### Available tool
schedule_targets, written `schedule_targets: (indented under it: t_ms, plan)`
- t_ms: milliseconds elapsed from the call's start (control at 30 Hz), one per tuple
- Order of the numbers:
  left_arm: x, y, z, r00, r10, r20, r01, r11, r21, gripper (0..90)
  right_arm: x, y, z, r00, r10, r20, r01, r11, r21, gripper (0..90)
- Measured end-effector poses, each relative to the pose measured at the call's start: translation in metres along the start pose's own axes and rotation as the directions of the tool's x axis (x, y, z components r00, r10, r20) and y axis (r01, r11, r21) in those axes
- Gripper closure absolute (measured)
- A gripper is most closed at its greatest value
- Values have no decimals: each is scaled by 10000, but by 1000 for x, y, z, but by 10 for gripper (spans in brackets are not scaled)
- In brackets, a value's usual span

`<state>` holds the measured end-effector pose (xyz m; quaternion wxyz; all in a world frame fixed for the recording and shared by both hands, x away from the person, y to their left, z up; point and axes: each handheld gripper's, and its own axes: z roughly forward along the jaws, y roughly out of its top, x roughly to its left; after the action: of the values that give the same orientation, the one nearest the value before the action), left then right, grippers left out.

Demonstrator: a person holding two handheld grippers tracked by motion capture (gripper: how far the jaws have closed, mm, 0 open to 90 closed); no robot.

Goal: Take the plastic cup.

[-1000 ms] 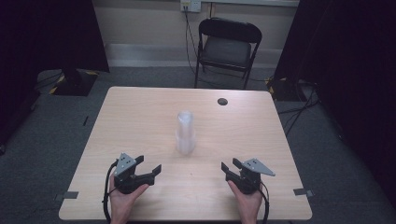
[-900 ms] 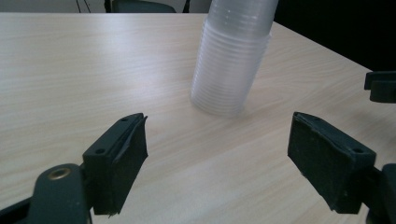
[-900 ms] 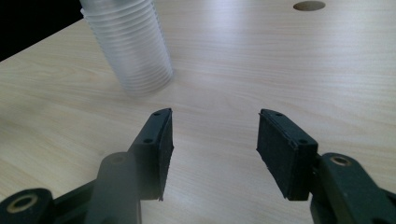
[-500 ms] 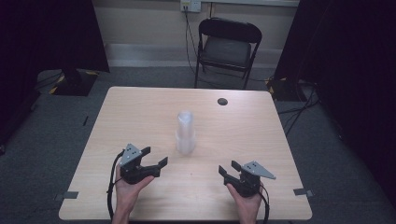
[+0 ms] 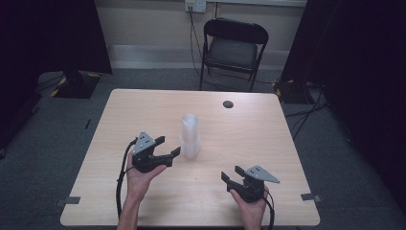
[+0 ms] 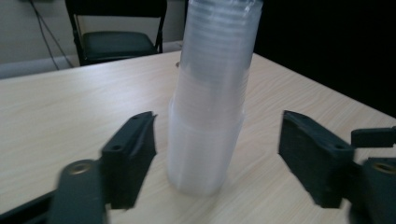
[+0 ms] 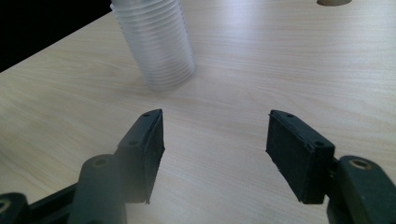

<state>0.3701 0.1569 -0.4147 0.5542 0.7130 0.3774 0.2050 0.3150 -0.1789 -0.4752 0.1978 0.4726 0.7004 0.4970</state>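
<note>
A tall stack of clear plastic cups (image 5: 190, 136) stands upright, mouth down, near the middle of the light wooden table (image 5: 139, 108). My left gripper (image 5: 170, 145) is right beside it on the left. In the left gripper view the stack (image 6: 210, 116) stands between the two black jaws with a gap on each side; the jaws have just been closing and no pad touches it. My right gripper (image 5: 231, 172) rests near the front right, jaws just opening, nothing between them. Its own view has the stack (image 7: 156, 42) farther off, ahead and to the left.
A small dark round disc (image 5: 228, 104) lies near the table's far edge. A black folding chair (image 5: 233, 45) stands behind the table. Bare tabletop stretches between the stack and the right gripper (image 7: 215, 135). Dark curtains flank both sides.
My left gripper has moved forward and to the right, lifting a little, up to the cup stack. The right gripper has stayed in place. The stack has not moved.
</note>
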Motion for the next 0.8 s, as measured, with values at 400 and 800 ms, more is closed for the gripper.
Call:
schedule_targets:
  t_ms: [400,800]
  plan:
    - [1,20,22,9996,273,111,-276,9992,304,236,2,0,1,9999,-160,-51,160,9998,82,347]
    - [2,37,36,9995,153,279,-156,9998,127,177,2,0,1,9997,-201,-122,202,9997,106,337]
